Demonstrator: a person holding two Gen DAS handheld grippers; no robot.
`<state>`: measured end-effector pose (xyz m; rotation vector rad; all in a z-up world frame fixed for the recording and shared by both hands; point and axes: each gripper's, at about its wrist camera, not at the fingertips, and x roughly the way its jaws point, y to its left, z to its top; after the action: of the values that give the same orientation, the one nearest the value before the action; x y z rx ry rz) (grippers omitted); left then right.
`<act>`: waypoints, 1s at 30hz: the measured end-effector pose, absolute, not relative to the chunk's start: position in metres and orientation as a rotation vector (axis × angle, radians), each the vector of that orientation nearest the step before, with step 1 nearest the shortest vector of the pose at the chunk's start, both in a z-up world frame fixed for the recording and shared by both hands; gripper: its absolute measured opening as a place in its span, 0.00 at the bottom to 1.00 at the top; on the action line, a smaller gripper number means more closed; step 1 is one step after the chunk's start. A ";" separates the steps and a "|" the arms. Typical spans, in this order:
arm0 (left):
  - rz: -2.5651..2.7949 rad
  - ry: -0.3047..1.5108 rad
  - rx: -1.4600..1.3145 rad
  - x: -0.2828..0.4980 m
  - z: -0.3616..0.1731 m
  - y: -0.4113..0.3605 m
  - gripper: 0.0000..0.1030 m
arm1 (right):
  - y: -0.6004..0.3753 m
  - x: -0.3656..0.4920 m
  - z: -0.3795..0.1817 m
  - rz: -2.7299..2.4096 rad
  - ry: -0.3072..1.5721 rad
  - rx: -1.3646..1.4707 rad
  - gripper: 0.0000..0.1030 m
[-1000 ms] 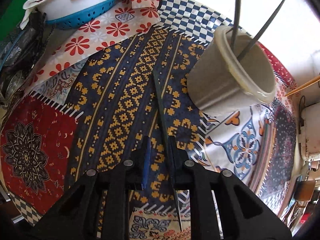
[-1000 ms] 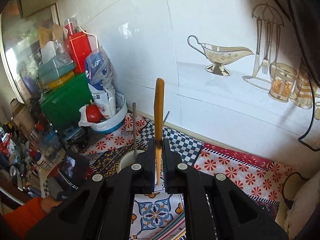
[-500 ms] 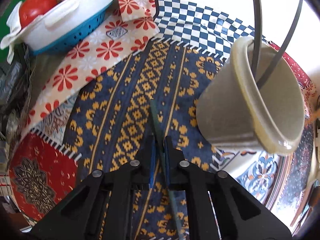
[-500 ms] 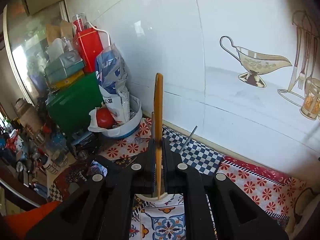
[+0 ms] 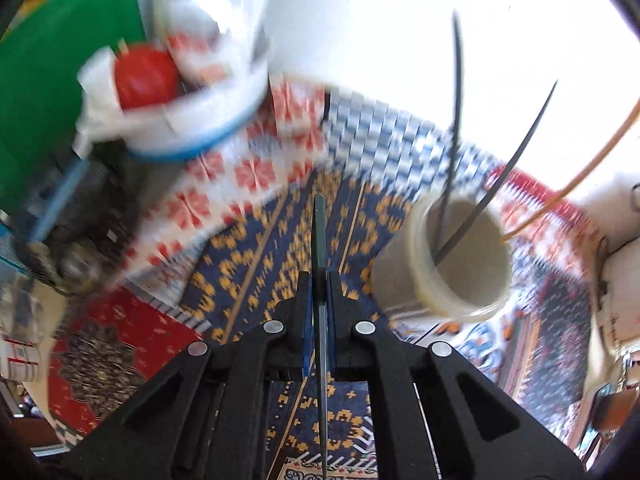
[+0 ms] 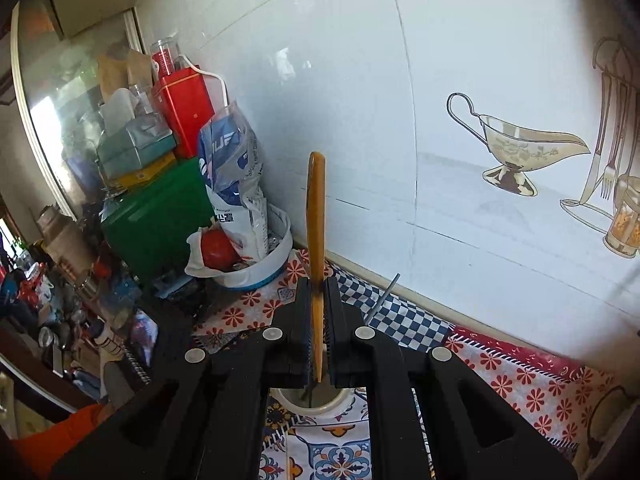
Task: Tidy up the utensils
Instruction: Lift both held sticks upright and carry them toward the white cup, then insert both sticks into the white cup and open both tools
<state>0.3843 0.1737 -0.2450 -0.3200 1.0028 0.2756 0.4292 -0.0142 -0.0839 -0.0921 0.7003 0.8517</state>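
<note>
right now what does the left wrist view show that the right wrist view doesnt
Only the left wrist view shows the left tool shut on a dark green utensil, the navy and yellow patterned cloth, and the holder's inside with two dark utensils leaning in it.

Only the right wrist view shows the right tool shut on a wooden utensil, the gravy boat picture on the wall, the red tin and the blue and white bag.

Both show the cream holder, the white bowl with its red fruit, and the green box.

Left gripper (image 5: 319, 280) clamps dark utensil (image 5: 319, 236); cream holder (image 5: 460, 260) just right.
</note>
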 end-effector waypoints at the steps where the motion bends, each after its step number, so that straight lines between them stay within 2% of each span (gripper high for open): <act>1: 0.275 0.967 -0.319 0.378 -0.231 0.174 0.05 | -0.014 0.429 -0.084 0.851 0.700 -0.091 0.05; 11: 0.246 0.667 -0.266 0.372 -0.113 0.167 0.04 | -0.007 0.427 -0.096 0.836 0.722 -0.116 0.05; 16: 0.227 0.578 -0.255 0.379 -0.082 0.163 0.04 | -0.001 0.429 -0.114 0.826 0.764 -0.139 0.05; 19: 0.195 0.577 -0.267 0.392 -0.083 0.162 0.04 | 0.002 0.431 -0.127 0.823 0.801 -0.160 0.05; 30: 0.186 0.697 -0.244 0.428 -0.139 0.140 0.04 | 0.001 0.430 -0.152 0.798 0.887 -0.230 0.05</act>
<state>0.4278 0.1402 -0.1390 -0.2435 0.6967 0.1858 0.4304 0.0013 -0.1518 -0.2303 0.8870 0.7985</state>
